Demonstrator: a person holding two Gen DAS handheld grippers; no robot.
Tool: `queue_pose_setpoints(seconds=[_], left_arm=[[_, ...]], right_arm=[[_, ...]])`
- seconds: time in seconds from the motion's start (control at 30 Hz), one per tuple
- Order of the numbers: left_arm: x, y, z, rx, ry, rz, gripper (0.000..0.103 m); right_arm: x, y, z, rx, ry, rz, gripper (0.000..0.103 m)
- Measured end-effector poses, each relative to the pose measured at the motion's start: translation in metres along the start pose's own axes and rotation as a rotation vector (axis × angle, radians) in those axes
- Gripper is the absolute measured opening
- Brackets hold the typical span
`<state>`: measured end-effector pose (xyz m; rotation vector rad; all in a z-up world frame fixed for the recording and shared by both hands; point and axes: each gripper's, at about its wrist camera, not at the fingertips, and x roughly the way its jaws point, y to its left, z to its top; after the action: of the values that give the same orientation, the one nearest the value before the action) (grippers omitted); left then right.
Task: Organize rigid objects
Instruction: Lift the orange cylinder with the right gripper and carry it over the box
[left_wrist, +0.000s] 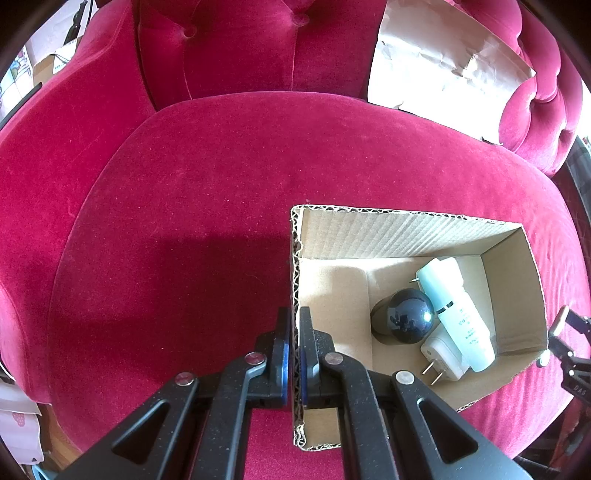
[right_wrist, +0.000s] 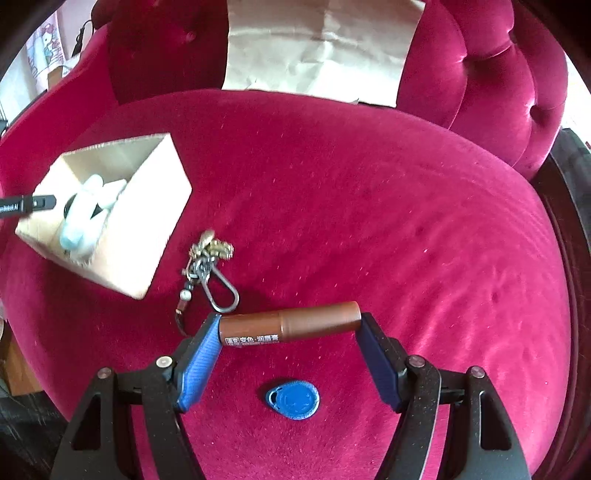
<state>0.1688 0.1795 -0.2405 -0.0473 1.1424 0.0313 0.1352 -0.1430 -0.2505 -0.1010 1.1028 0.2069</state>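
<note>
Left claw (left_wrist: 294, 339): pinching cardboard box (left_wrist: 513, 295) wall, likely steadying it for loading. Right claw (right_wrist: 290, 328): clamping brown tube (right_wrist: 290, 325) endwise, likely box-bound. Keychain (right_wrist: 207, 266), blue tag (right_wrist: 293, 400): loose on cushion (right_wrist: 369, 221).

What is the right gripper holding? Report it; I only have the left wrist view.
Observer: The right gripper holds a brown tube, gripped end to end between its pads.
Operator: List what lies outside the box.
Observer: A keychain lies on the red cushion, beside the cardboard box.
Operator: Continue.
Observer: A blue tag lies on the cushion, just below the held tube in the right wrist view.
</note>
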Motion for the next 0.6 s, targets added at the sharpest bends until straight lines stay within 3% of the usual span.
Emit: queue_pose_setpoints(seconds=[0.3,0.6], left_arm=[[-0.001,0.0,0.0,-0.001,-0.001,0.0,0.004],[-0.001,-0.001,-0.001,0.0,-0.002,0.0,0.004]], right_arm=[[-0.017,0.002,0.014,0.015,-0.055,-0.013,0.077],[-0.047,0.01,0.038,0.035,-0.165,-0.016,0.077]])
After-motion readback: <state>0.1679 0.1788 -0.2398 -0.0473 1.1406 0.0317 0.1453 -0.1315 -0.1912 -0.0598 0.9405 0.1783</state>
